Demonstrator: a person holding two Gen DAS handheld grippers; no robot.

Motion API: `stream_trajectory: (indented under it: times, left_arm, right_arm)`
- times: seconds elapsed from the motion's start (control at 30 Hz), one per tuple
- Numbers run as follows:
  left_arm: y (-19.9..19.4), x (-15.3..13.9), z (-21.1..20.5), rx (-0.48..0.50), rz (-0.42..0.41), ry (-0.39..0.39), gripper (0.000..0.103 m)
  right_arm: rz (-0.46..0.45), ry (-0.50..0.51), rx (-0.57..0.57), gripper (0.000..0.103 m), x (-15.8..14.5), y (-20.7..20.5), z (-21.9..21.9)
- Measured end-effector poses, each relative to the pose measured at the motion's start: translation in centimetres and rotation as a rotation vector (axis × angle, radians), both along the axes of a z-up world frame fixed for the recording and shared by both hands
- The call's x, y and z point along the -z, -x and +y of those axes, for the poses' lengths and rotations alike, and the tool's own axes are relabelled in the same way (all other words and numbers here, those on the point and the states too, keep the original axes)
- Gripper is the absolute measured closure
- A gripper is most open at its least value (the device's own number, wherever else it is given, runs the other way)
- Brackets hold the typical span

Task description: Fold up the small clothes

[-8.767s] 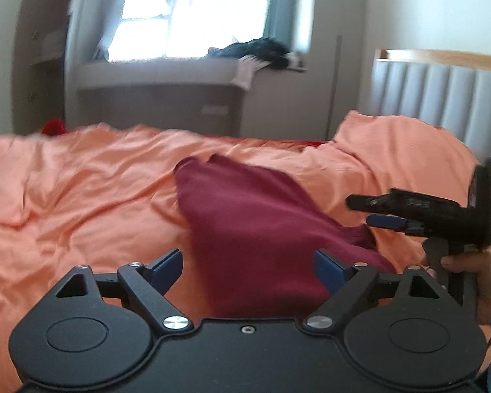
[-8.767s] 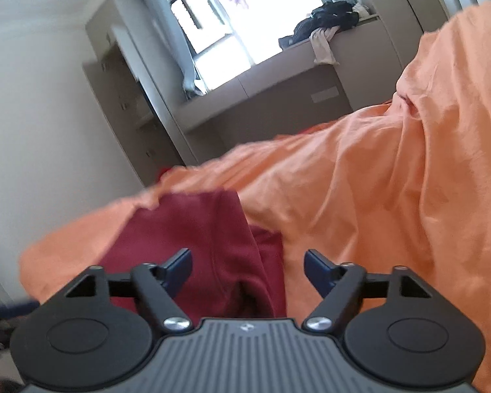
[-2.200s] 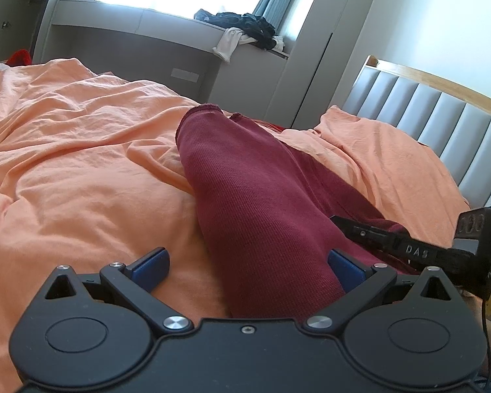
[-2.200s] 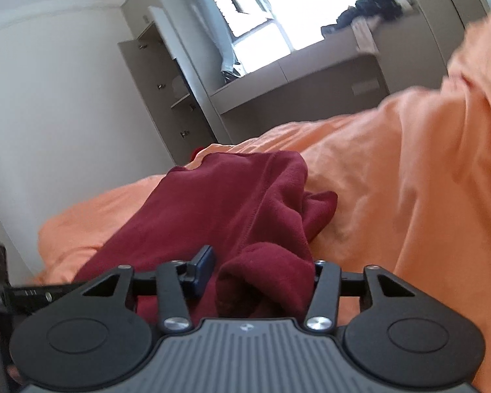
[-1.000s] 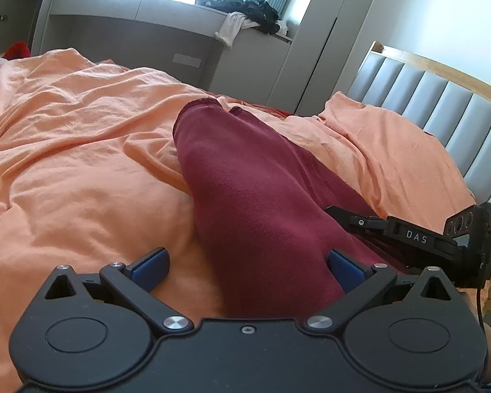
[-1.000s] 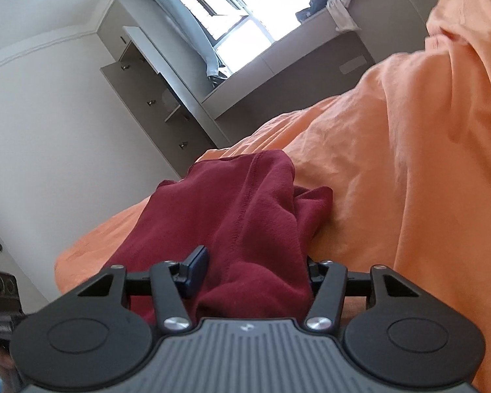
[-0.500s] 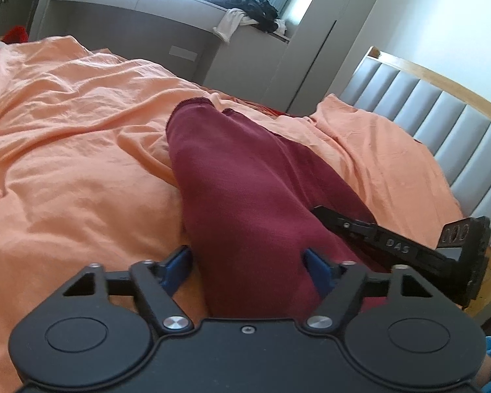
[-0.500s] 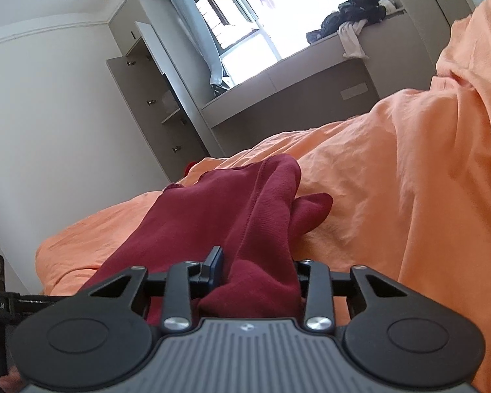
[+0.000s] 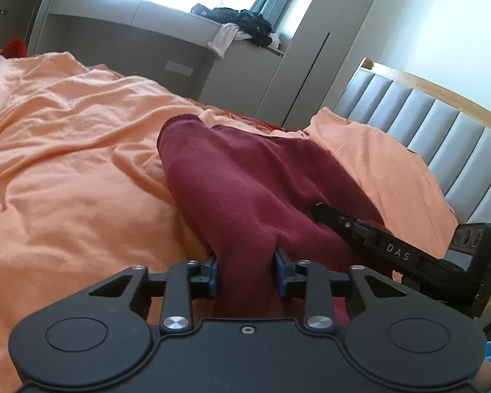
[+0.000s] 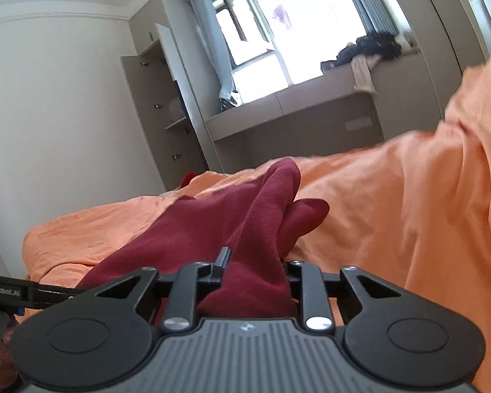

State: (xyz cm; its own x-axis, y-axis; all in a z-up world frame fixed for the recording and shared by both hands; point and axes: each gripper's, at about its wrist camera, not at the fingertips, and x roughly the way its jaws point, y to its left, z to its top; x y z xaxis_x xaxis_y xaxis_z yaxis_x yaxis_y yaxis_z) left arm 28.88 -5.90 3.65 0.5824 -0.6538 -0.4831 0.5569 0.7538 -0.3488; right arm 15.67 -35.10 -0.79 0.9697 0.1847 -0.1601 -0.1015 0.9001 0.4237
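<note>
A dark red garment (image 9: 245, 193) lies in a long bunched strip on the orange bedspread (image 9: 65, 177), running from the near edge of the bed toward its far side, with the padded grey headboard (image 9: 442, 131) off to the right. The left gripper (image 9: 245, 271) pinches the garment's near end, blue pads pressed into the cloth on both sides, while the right gripper (image 10: 253, 270) clamps another gathered fold just beside it, its black fingers (image 10: 221, 260) sunk into the fabric. Beyond the bed stands a grey window ledge (image 9: 167, 29) carrying a heap of dark clothes (image 9: 242, 21).
</note>
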Motion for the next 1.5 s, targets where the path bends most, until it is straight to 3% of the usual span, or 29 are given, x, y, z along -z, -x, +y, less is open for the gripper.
stream_trajectory:
  times: [0.13,0.47,0.67,0.87,1.0,1.07,1.2,1.33,1.5]
  left_arm:
    - [-0.4,-1.5,1.0,-0.01,-0.043,0.002,0.074]
    - [-1.7,-4.8,5.1,-0.117,-0.163,-0.014,0.074]
    - [-3.7,-3.0,6.2,-0.186,-0.136,-0.044,0.069]
    - [-4.2,-1.6,6.0,-0.209,-0.115,-0.058,0.059]
    - [-3.3,-1.7,5.8,-0.25,-0.152,-0.109,0.042]
    - [-2.7,-1.9,6.0,-0.266,-0.152,-0.108,0.035]
    - [-1.4,-2.0,6.8,-0.261,-0.15,-0.088,0.024]
    - [-0.2,-1.7,7.1,-0.234,-0.16,-0.089,0.022]
    - [1.0,-1.0,6.7,-0.228,-0.196,-0.142,0.02]
  right_arm:
    - [-0.05,0.04,0.008,0.081,-1.7,0.1,1.3]
    - [-0.104,0.011,-0.033,0.081,-4.5,-4.0,4.5]
    - [-0.037,0.026,-0.052,0.08,-4.5,-7.9,5.8]
    - [0.069,0.076,-0.026,0.073,-2.3,-9.9,6.0]
    - [0.079,0.075,-0.017,0.055,-2.0,-9.2,5.9]
    - [0.083,0.086,-0.023,0.05,-2.0,-8.6,6.1]
    - [0.083,0.11,-0.015,0.028,-2.2,-7.2,6.2]
    - [0.077,0.126,-0.033,0.007,-2.6,-5.4,6.4]
    - [0.042,0.214,-0.054,0.0,-2.9,-3.0,7.5]
